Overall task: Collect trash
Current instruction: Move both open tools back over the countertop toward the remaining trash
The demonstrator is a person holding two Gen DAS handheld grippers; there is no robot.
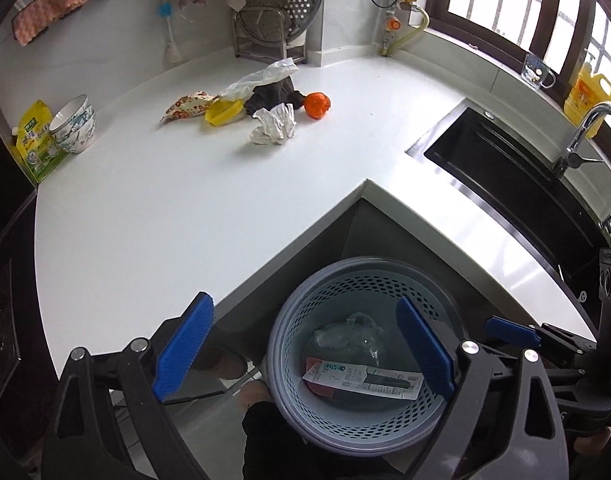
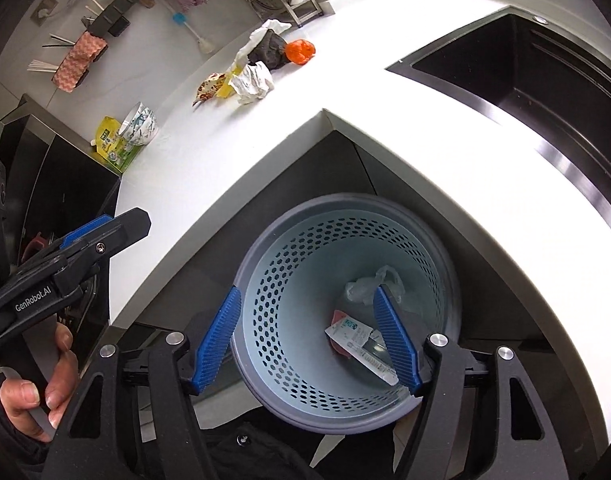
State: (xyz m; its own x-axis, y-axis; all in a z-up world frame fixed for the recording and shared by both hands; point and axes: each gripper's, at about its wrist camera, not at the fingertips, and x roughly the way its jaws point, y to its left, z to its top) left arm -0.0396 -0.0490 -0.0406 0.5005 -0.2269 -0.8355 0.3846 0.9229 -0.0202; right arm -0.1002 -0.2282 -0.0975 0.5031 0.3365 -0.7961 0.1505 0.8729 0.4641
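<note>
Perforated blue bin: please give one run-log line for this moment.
left gripper: open | right gripper: open | perforated blue bin: holds packaging | white countertop: trash remains

We see daylight from the far-right window (image 1: 517, 4) blowing out the white countertop (image 2: 445, 152); fisheye edges curve and darken.

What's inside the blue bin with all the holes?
The bin holds crumpled clear plastic, a white packet and something red mostly hidden underneath it.

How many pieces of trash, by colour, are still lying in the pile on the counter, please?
Patterned wrapper: 1
Yellow piece: 1
Clear bag: 1
Black bag: 1
White paper: 1
Orange piece: 1
Total: 6
</note>
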